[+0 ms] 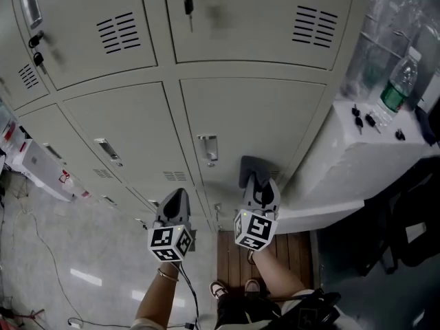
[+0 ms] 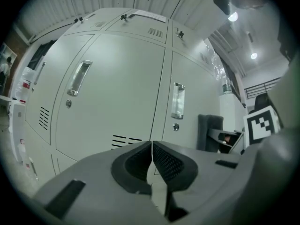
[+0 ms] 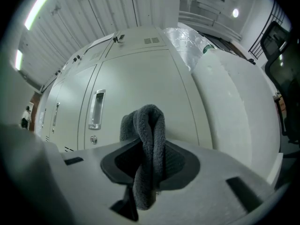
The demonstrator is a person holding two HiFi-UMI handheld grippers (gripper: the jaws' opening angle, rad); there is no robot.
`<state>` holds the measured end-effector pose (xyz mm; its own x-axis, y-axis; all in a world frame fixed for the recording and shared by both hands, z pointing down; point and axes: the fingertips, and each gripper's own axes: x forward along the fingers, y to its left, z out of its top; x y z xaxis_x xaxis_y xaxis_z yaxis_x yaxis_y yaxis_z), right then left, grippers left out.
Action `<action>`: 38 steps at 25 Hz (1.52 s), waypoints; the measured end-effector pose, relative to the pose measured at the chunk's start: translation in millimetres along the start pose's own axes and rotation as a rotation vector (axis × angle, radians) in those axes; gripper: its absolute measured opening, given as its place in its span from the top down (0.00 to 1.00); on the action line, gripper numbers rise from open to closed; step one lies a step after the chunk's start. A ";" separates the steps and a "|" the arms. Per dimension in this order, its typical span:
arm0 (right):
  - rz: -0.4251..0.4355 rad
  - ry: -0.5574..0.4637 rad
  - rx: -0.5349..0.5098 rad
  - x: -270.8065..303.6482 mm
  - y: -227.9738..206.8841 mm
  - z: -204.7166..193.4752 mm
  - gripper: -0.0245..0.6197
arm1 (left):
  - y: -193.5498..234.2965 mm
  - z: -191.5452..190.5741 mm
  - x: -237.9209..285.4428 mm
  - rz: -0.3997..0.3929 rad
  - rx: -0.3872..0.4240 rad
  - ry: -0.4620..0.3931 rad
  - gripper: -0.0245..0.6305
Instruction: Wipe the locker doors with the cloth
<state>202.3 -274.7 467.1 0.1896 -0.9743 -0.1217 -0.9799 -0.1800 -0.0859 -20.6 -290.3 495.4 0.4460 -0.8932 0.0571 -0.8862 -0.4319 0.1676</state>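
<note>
Pale grey locker doors [image 1: 254, 122] fill the upper head view, each with a metal handle [image 1: 207, 148]. My right gripper [image 1: 256, 182] is shut on a dark grey cloth [image 1: 251, 168], folded over and sticking out past the jaws [image 3: 149, 125]. The cloth sits close to the lower right door [image 3: 140, 88], below and right of its handle [image 3: 96, 109]; I cannot tell if it touches. My left gripper [image 1: 174, 201] is shut with nothing in it, held in front of the lower left door [image 2: 117, 97], its jaws [image 2: 152, 154] closed together.
A white counter [image 1: 357, 150] adjoins the lockers on the right, with a green-labelled water bottle [image 1: 399, 81] and keys [image 1: 363, 119] on it. Keys hang from upper door locks [image 1: 188, 2]. A wooden step [image 1: 237, 256] lies below me. White boxes [image 1: 38, 163] stand at left.
</note>
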 end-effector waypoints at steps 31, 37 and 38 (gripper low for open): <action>-0.090 0.054 -0.029 -14.5 -102.5 3.9 0.83 | -89.5 2.9 38.6 -0.105 -0.006 0.008 0.95; -0.019 0.075 -0.032 -30.3 -93.0 31.4 0.83 | -98.9 28.1 26.9 -0.061 -0.016 -0.006 0.95; -0.005 0.079 -0.033 -32.3 -91.6 38.0 0.83 | -101.3 33.5 24.1 -0.052 -0.017 -0.010 0.95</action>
<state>288.3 -221.6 441.3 0.1900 -0.9809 -0.0426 -0.9808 -0.1877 -0.0531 75.7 -272.3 446.8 0.4899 -0.8709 0.0382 -0.8598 -0.4755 0.1863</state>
